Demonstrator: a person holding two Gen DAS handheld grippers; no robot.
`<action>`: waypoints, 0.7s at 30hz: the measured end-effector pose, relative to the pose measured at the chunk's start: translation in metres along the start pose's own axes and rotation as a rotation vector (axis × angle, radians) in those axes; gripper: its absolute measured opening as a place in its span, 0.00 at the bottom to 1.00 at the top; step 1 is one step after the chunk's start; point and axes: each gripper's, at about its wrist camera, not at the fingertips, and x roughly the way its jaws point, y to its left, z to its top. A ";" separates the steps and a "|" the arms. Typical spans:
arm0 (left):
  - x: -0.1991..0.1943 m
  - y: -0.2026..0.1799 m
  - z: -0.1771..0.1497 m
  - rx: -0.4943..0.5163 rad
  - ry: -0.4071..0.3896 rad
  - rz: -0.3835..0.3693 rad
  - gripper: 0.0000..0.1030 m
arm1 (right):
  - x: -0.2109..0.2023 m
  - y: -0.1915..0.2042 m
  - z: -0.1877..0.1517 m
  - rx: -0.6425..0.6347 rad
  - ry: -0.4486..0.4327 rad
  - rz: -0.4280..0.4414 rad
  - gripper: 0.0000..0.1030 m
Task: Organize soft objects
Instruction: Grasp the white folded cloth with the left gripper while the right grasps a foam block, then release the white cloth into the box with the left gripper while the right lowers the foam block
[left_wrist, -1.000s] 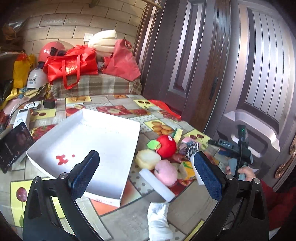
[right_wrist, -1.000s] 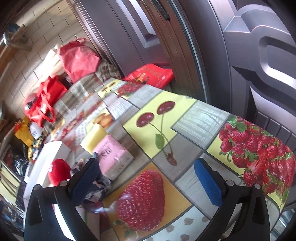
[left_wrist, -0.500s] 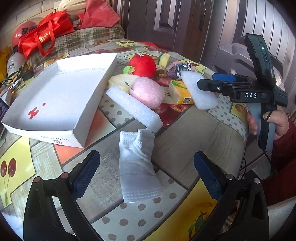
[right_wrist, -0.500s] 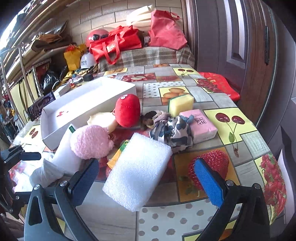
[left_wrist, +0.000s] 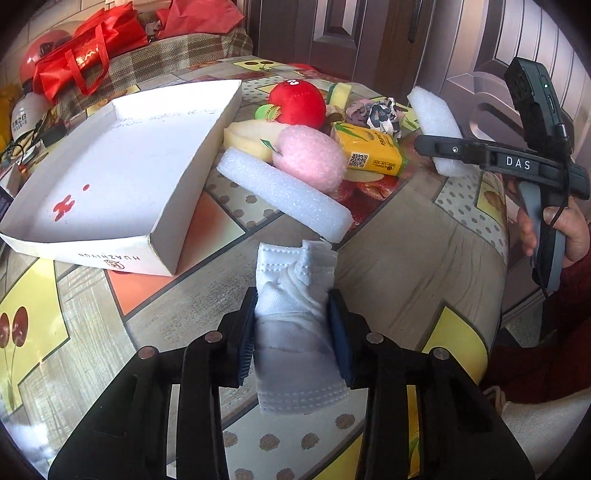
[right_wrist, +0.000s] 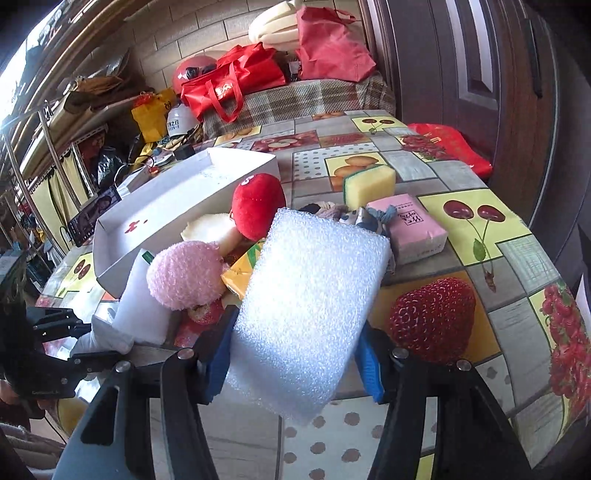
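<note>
Right wrist view alone is showing a pink tissue pack (right_wrist: 415, 230). Right hand-held gripper (right_wrist: 295, 356), jaws just closing, is pinching a white foam pad (right_wrist: 310, 306); left hand-held gripper (left_wrist: 291, 332) is squeezing a folded white cloth (left_wrist: 295, 295) on the near tabletop (left_wrist: 399, 266).

- On the near wall of the white cardboard tray (left_wrist: 110, 258) you can read "HUAZHIYUN", printed upside down as you look at it, with a small round logo beside it.
- The right gripper (left_wrist: 421, 142) carries "DAS" in white letters on its black arm.
- The yellow tissue pack (left_wrist: 369, 151) shows you a QR code and a barcode on its end; the small print beside them is too fine to read.
- The pink tissue pack (right_wrist: 413, 229) bears Chinese characters you cannot make out.
- The red bag (left_wrist: 81, 59) has white lettering, unreadable.
</note>
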 end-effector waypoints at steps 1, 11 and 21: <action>-0.002 -0.001 -0.001 -0.001 -0.010 0.008 0.35 | -0.006 0.000 0.003 0.004 -0.032 0.012 0.57; -0.089 0.020 0.009 -0.039 -0.526 0.238 0.35 | -0.039 0.021 0.026 -0.034 -0.480 -0.038 0.57; -0.117 0.074 -0.036 -0.239 -0.699 0.475 0.35 | -0.017 0.029 0.020 -0.041 -0.525 -0.082 0.57</action>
